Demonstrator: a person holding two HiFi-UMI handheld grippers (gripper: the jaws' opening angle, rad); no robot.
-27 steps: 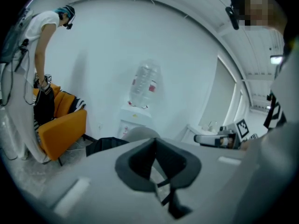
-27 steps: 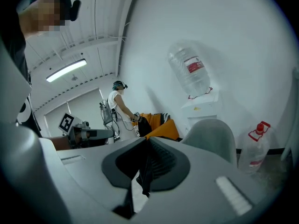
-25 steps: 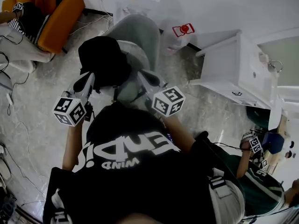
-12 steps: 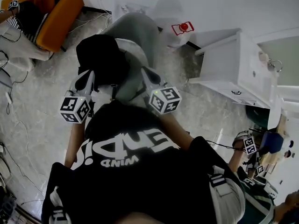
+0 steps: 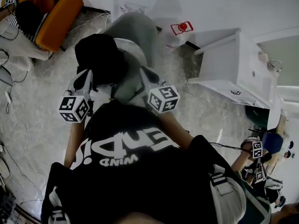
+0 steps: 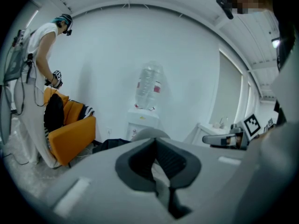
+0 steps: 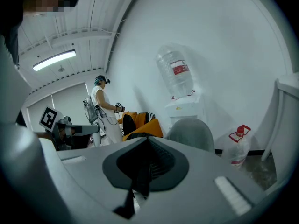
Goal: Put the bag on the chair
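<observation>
In the head view a black bag point(image 5: 99, 59) hangs over the seat of a grey chair point(image 5: 136, 31); whether it rests on the seat I cannot tell. My left gripper point(image 5: 87, 77) is at the bag's near left side. My right gripper point(image 5: 143, 72) is at its near right side. In the left gripper view the left gripper point(image 6: 156, 141) is shut, with a black strap point(image 6: 171, 200) trailing down from between its jaws. The right gripper point(image 7: 148, 140) is likewise shut on a black strap point(image 7: 140, 180). The bag itself is hidden behind the jaws in both gripper views.
An orange armchair point(image 5: 57, 18) stands at the far left with dark things on it. A white cabinet point(image 5: 234, 68) is at the right. A red-capped water jug point(image 5: 180, 30) sits by the wall, beside a water dispenser point(image 6: 145, 119). Other people stand nearby point(image 6: 38, 73).
Both grippers and the bag have shifted slightly away from me, toward the chair back. The jaws stay shut.
</observation>
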